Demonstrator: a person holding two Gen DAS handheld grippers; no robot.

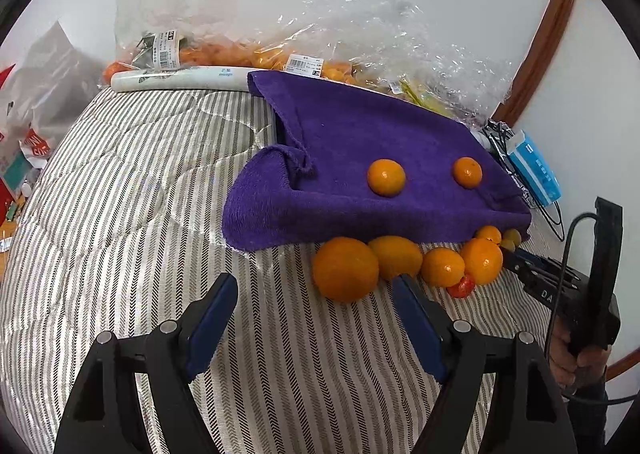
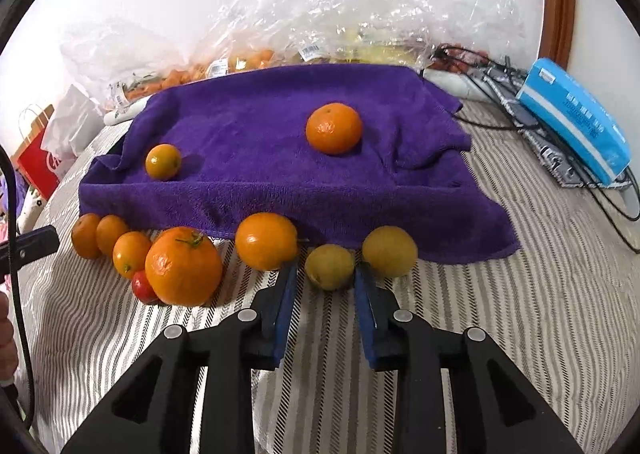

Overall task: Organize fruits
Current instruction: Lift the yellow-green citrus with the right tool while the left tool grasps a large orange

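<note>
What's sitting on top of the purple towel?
Two oranges sit on the purple towel: a bigger orange and a smaller orange. Whatever props the towel up underneath is hidden.

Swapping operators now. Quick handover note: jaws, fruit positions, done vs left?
Left gripper: jaws open, empty, near the large orange.
Right gripper: jaws open around the small yellow fruit, not visibly clamped.
Done: two oranges sit on the purple towel, a small one and a bigger one.
Left: the row along the towel's front edge, including a small red fruit.
</note>
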